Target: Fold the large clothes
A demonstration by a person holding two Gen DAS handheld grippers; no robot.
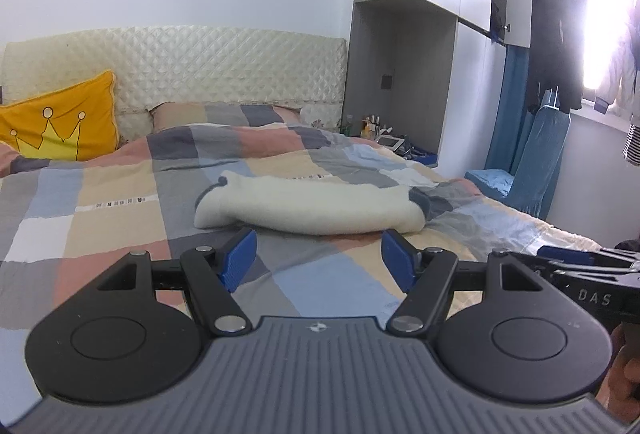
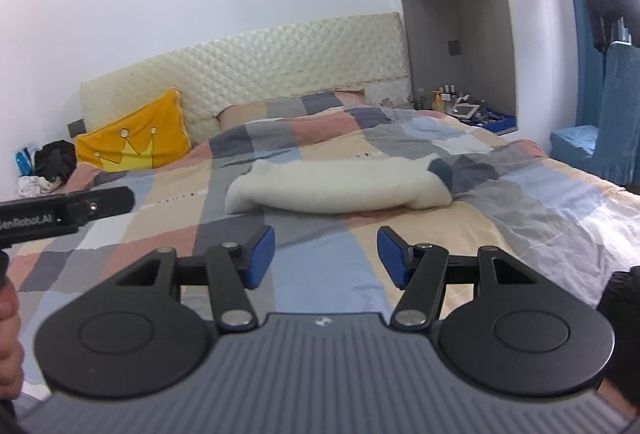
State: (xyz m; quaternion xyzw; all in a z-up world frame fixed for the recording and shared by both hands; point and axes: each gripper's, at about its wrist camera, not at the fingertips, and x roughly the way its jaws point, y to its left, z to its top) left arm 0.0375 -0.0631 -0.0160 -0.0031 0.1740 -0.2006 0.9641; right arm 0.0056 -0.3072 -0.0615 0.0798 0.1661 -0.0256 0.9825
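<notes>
A cream fleece garment lies folded into a long bundle across the middle of the bed, with a grey patch at its right end. My left gripper hovers just in front of the bundle's near edge, open, with nothing between its blue pads. My right gripper also stands open and empty, a little short of the same garment. The other gripper's body shows at the right edge of the left wrist view and at the left edge of the right wrist view.
The bed wears a checked quilt with a yellow crown pillow against the quilted headboard. A bedside shelf with bottles and a blue-covered chair stand to the right. Dark clothes hang by the bright window.
</notes>
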